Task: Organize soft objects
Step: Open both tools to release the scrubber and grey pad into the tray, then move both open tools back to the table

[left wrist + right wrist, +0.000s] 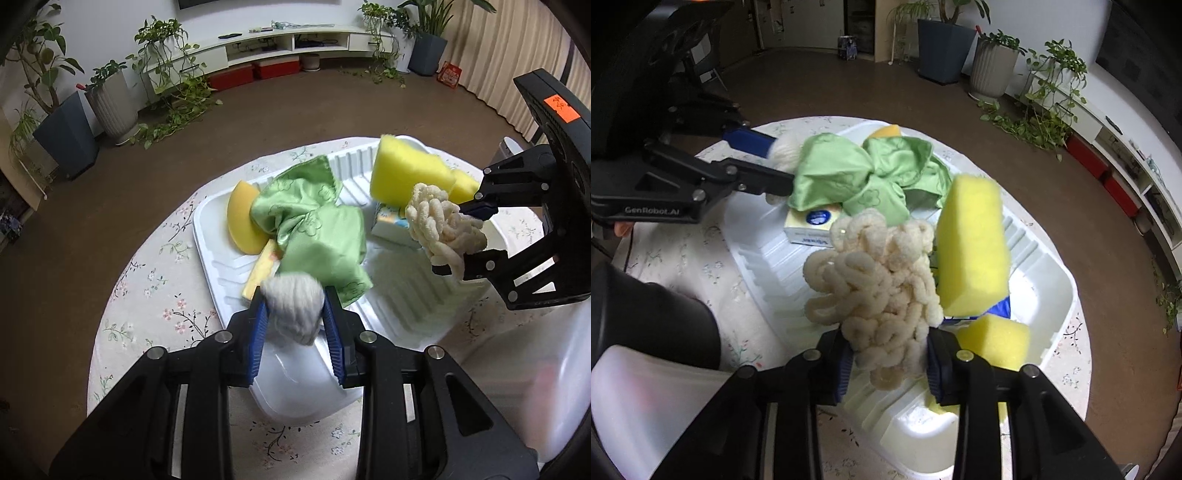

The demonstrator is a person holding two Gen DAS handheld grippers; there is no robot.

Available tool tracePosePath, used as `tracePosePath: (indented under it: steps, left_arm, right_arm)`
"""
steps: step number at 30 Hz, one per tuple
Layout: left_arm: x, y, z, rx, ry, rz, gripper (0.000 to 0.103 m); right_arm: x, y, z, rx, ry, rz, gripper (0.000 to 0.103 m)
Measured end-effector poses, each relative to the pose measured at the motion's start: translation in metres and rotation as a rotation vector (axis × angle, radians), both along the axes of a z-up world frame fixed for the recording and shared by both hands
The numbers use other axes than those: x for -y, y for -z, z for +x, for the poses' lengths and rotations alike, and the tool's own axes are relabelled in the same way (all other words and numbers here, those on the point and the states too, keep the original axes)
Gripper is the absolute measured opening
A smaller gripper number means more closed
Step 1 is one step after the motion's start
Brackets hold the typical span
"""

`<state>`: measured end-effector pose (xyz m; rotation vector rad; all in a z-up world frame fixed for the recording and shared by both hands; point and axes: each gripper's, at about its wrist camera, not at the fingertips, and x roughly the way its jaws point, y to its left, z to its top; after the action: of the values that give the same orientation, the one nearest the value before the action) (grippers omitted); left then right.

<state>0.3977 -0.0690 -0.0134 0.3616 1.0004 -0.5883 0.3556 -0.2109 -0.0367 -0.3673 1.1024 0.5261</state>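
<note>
A small grey-white wool ball (293,310) sits squeezed between the blue pads of my left gripper (295,314), low over the near rim of the white ribbed tray (221,236). My right gripper (888,360) grips a cream bundle of fluffy loops (875,280) that hangs above the tray's middle. From the left wrist view the right gripper (452,240) and its bundle (439,229) are at the right. In the right wrist view the left gripper (779,162) and its ball (786,147) are at the tray's far left corner. A crumpled green satin cloth (314,221) lies in the tray.
The tray also holds a tall yellow sponge (971,243), a smaller yellow sponge (993,339), an orange half-round sponge (242,221) and tissue packs (812,221). It rests on a round table with a floral cloth (147,288). A white translucent tub (646,398) stands beside the tray.
</note>
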Motion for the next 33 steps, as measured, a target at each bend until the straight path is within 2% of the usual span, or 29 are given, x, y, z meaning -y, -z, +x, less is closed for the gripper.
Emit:
tracePosePath:
  steps: [2, 4, 5, 9, 15, 20, 23, 27, 30, 33]
  left_arm:
    - [-0.003, 0.004, 0.004, -0.009, -0.011, -0.007, 0.035]
    - [-0.006, 0.005, 0.006, -0.006, -0.027, -0.017, 0.046]
    - [-0.01, 0.004, 0.007, -0.011, -0.036, -0.031, 0.046]
    - [-0.018, -0.001, 0.008, -0.016, -0.059, -0.066, 0.052]
    - [-0.034, -0.014, 0.005, -0.024, -0.075, -0.121, 0.053]
    - [-0.056, -0.031, -0.013, -0.006, -0.099, -0.162, 0.053]
    - [-0.074, -0.045, -0.045, 0.014, -0.104, -0.189, 0.058]
    - [-0.092, -0.058, -0.108, 0.049, -0.101, -0.207, 0.062]
    - [-0.097, -0.061, -0.16, 0.033, -0.084, -0.227, 0.067]
    - [-0.092, -0.055, -0.221, 0.012, -0.057, -0.226, 0.067]
  right_arm:
    - [0.002, 0.003, 0.001, 0.001, 0.009, -0.006, 0.042]
    - [0.004, 0.005, 0.0, 0.01, 0.021, -0.013, 0.05]
    - [0.006, 0.005, 0.001, 0.012, 0.027, -0.007, 0.056]
    - [0.013, -0.002, 0.001, 0.021, 0.049, 0.023, 0.07]
    - [0.032, -0.016, -0.006, 0.041, 0.069, 0.068, 0.075]
    - [0.068, -0.048, -0.022, 0.099, 0.136, 0.127, 0.077]
    - [0.097, -0.073, -0.048, 0.148, 0.193, 0.175, 0.078]
    - [0.133, -0.102, -0.113, 0.222, 0.266, 0.265, 0.083]
    - [0.138, -0.106, -0.172, 0.25, 0.31, 0.296, 0.086]
    - [0.125, -0.096, -0.226, 0.233, 0.347, 0.351, 0.088]
